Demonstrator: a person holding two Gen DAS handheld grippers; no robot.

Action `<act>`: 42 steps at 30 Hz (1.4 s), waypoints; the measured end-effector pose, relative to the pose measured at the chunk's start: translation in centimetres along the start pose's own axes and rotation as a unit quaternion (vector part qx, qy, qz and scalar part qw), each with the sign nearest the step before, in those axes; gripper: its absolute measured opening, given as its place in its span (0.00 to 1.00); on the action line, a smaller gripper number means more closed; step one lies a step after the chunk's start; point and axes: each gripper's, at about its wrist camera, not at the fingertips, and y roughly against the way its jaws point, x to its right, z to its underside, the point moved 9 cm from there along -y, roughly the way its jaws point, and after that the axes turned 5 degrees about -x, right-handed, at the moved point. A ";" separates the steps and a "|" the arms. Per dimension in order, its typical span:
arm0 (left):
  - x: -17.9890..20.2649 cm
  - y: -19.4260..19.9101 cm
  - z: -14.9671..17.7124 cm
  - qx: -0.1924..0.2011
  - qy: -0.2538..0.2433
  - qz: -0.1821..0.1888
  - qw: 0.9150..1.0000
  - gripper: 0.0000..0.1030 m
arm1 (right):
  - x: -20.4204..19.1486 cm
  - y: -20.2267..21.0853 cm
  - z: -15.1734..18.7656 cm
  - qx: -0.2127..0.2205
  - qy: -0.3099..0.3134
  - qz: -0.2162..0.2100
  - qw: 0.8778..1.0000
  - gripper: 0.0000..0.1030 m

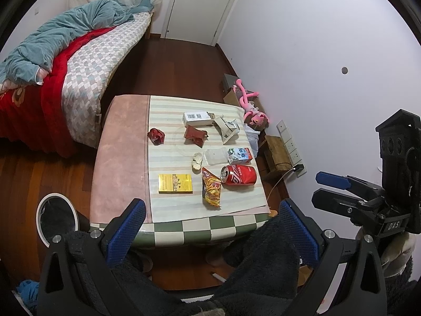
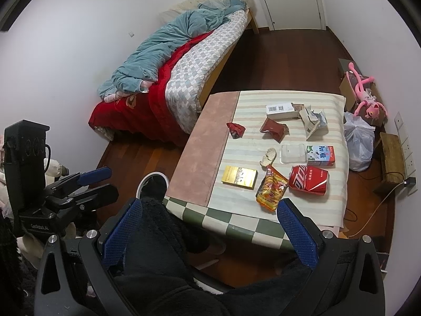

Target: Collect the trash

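Observation:
Trash lies on a small table (image 1: pixel 121 142): a dented red cola can (image 1: pixel 239 175), an orange snack bag (image 1: pixel 211 190), a yellow box (image 1: pixel 175 183), a milk carton (image 1: pixel 240 155), a clear plastic piece (image 1: pixel 215 156), a pale crumpled lump (image 1: pixel 197 161), a red wrapper (image 1: pixel 156 136), a torn red pack (image 1: pixel 195 135), a white box (image 1: pixel 198 118) and crumpled paper (image 1: pixel 228 129). A white-rimmed bin (image 1: pixel 56 217) with a black liner stands on the floor left of the table. My left gripper (image 1: pixel 211 226) is open and empty, held back from the table's near edge. My right gripper (image 2: pixel 208 225) is open and empty too.
A bed (image 1: pixel 86 60) with a teal quilt and red blanket lies left of the table. A door (image 1: pixel 202 5) is at the back. A pink plush toy (image 1: pixel 252 110), a white plastic bag (image 2: pixel 359 142), a wooden stool (image 1: pixel 276 152) and a wall socket strip with a cable stand right of the table.

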 end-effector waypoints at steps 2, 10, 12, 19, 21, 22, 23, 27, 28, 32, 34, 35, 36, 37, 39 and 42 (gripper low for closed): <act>0.0 0.0 0.0 0.000 0.000 0.001 1.000 1.00 | 0.0 0.0 0.0 -0.001 0.001 0.000 1.000 1.00; 0.0 0.0 0.0 0.001 0.000 0.001 1.000 1.00 | 0.1 -0.1 0.0 0.001 0.000 0.000 1.000 1.00; -0.2 0.1 -0.1 0.001 -0.001 0.001 1.000 1.00 | 0.1 -0.1 -0.1 0.001 0.002 0.000 1.000 1.00; -0.2 0.4 -0.1 0.003 -0.002 0.005 1.000 1.00 | 0.0 0.0 -0.3 0.004 0.001 0.000 1.000 1.00; -0.3 0.6 0.0 0.004 -0.001 0.006 1.000 1.00 | 0.0 0.1 -0.4 0.005 0.001 -0.001 1.000 1.00; -0.3 0.6 0.0 0.005 -0.002 0.006 1.000 1.00 | 0.0 0.1 -0.5 0.006 0.001 0.000 1.000 1.00; -0.3 0.6 -0.1 0.005 -0.002 0.006 1.000 1.00 | 0.0 0.2 -0.6 0.007 0.000 -0.001 1.000 1.00; -1.2 0.1 -0.3 0.012 0.000 -0.022 1.000 1.00 | 0.4 0.2 -0.7 0.015 -0.009 0.006 1.000 1.00; -1.8 -0.5 -0.5 0.020 0.000 -0.047 0.999 1.00 | 0.5 0.3 -0.6 0.017 -0.015 0.011 1.000 1.00; -5.6 -4.3 -0.7 0.040 0.006 -0.162 0.986 1.00 | 3.0 -2.6 0.5 0.014 -0.059 0.060 0.996 1.00; -8.3 -8.3 0.2 0.021 0.014 -0.206 0.978 1.00 | 4.7 -5.4 1.6 0.004 -0.088 0.080 0.993 1.00; -9.2 -9.6 0.7 0.012 0.016 -0.215 0.976 1.00 | 5.7 -7.3 2.3 -0.003 -0.109 0.081 0.991 1.00; -10.6 -11.9 1.6 -0.008 0.018 -0.227 0.974 1.00 | 6.6 -9.4 2.9 -0.012 -0.130 0.078 0.988 1.00; -12.0 -14.1 2.5 -0.032 0.023 -0.235 0.971 1.00 | 7.5 -11.0 3.3 -0.019 -0.146 0.077 0.986 1.00; -13.7 -17.1 4.1 -0.063 0.032 -0.240 0.968 1.00 | 9.6 -15.1 4.1 -0.031 -0.188 0.079 0.978 1.00; -15.7 -20.7 6.0 -0.102 0.037 -0.253 0.961 1.00 | 12.8 -19.3 4.9 -0.044 -0.231 0.090 0.968 0.90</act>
